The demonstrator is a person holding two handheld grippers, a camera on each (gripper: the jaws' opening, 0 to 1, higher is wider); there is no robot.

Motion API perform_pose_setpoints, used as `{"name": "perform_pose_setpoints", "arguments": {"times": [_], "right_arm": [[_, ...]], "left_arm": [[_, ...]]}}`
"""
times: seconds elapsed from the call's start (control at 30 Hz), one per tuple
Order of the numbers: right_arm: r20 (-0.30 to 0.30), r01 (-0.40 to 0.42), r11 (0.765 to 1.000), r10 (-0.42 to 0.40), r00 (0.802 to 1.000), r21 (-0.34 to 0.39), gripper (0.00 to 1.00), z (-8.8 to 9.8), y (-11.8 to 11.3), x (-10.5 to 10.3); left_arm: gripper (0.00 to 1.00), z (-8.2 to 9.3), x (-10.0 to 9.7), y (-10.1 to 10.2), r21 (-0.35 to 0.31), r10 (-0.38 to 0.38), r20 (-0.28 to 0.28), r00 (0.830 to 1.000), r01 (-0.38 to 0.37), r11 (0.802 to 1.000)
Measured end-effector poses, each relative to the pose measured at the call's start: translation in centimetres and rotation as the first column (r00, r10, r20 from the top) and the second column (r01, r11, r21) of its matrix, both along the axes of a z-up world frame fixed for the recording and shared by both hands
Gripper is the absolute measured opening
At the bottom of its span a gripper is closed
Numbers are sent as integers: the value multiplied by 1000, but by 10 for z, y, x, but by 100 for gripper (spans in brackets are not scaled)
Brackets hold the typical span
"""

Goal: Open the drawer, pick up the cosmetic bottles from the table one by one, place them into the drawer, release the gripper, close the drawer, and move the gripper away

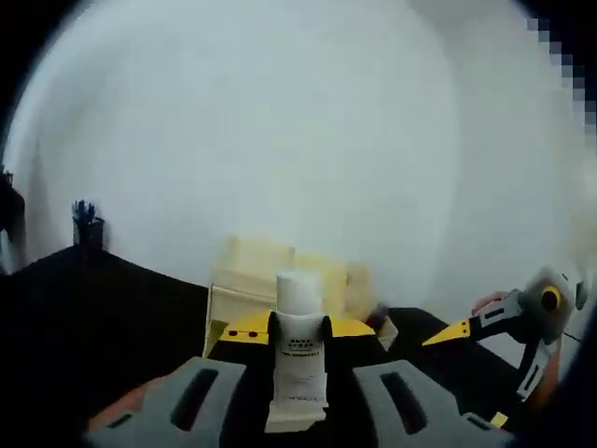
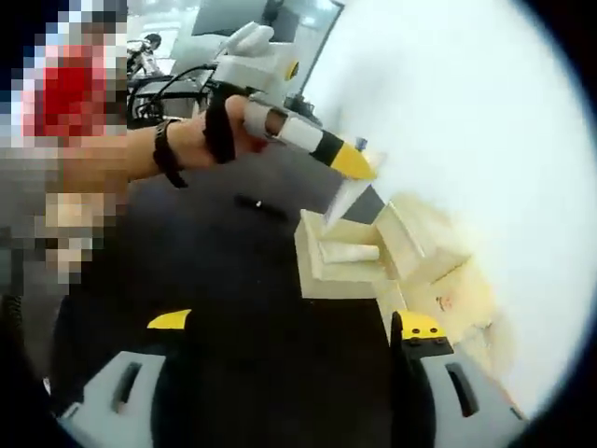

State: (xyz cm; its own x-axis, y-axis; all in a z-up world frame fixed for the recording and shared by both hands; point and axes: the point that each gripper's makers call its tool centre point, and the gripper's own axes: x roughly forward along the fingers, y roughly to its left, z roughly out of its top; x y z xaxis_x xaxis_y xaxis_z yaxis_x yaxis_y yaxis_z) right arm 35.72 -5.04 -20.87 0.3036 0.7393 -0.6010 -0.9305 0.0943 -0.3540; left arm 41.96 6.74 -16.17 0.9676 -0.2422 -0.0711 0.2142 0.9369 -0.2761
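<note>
Currently a white cylindrical cosmetic bottle (image 1: 298, 359) is clamped by the left gripper (image 1: 298, 329); right gripper (image 2: 294, 329) is spread above the pale wooden drawer (image 2: 347, 264).

- Bright, even light washes out the white wall (image 1: 308, 121) in both views, leaving it featureless.
- The black table (image 2: 252, 308) reads dark and swallows shadow detail.
- Soft motion blur smears the pale drawer box (image 1: 280, 271) in the left gripper view.
- Fisheye bending curves edges near each frame's border.
</note>
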Motion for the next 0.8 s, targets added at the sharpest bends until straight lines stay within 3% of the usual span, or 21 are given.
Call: {"name": "perform_pose_setpoints", "arguments": {"times": [0.27, 0.57, 0.8], "right_arm": [[7, 27, 1000, -27, 1000, -5, 78, 0, -10, 10], [8, 40, 999, -40, 999, -1, 78, 9, -7, 30], [15, 35, 999, -35, 999, 8, 78, 9, -12, 26]], "left_arm": [[22, -17, 19, -9, 106, 16, -61, 998, -9, 994], [22, -37, 31, -21, 135, 22, -113, 993, -7, 991], [22, -56, 34, -27, 165, 39, -149, 988, -14, 986]]}}
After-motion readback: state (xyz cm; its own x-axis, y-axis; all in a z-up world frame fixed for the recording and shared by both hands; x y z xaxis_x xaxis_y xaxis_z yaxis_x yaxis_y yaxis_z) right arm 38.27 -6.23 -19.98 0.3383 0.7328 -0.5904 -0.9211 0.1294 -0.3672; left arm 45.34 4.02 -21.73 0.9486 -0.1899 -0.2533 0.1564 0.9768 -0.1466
